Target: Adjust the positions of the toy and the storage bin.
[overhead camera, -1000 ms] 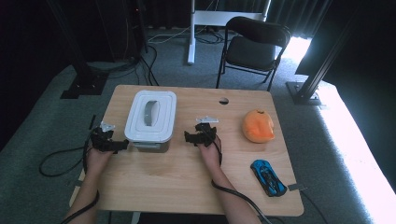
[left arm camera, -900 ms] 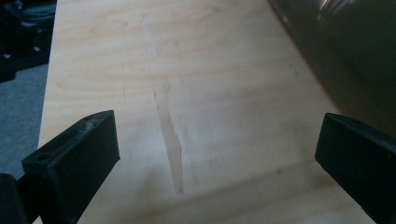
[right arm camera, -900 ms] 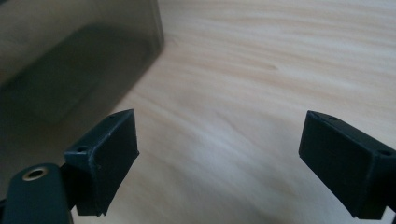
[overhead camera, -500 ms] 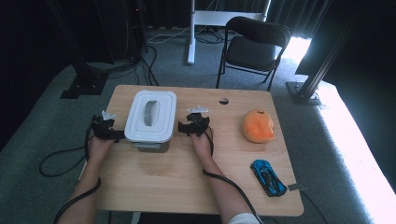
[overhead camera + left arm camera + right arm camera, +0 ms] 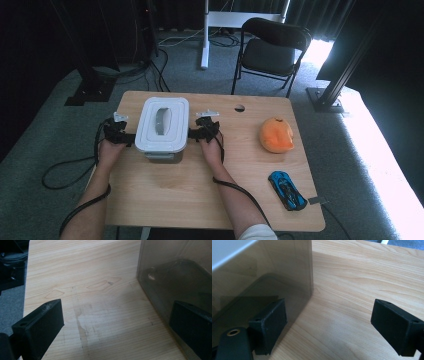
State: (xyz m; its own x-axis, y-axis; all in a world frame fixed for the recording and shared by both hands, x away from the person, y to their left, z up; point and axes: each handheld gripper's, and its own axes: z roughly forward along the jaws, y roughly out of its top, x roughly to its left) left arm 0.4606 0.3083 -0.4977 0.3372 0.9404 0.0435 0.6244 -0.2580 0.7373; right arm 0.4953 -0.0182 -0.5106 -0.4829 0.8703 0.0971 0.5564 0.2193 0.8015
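Observation:
A translucent grey box with a white lid [image 5: 162, 125] stands on the left half of the wooden table [image 5: 200, 195]. My left gripper [image 5: 129, 137] sits at the box's left side and my right gripper [image 5: 194, 133] at its right side. In the left gripper view the left gripper [image 5: 115, 325] is open, its right jaw close against the box wall [image 5: 175, 267]. In the right gripper view the right gripper [image 5: 332, 325] is open too, its left jaw against the box wall [image 5: 262, 277]. Between each pair of jaws lies bare table.
An orange rounded object [image 5: 276, 134] lies right of the middle. A blue toy car [image 5: 286, 189] rests near the front right corner. A small hole [image 5: 239, 107] marks the table's far edge. A black chair [image 5: 270, 50] stands behind the table.
Both grippers have moved inward and slightly forward, from a little away from the box to right against its left and right sides.

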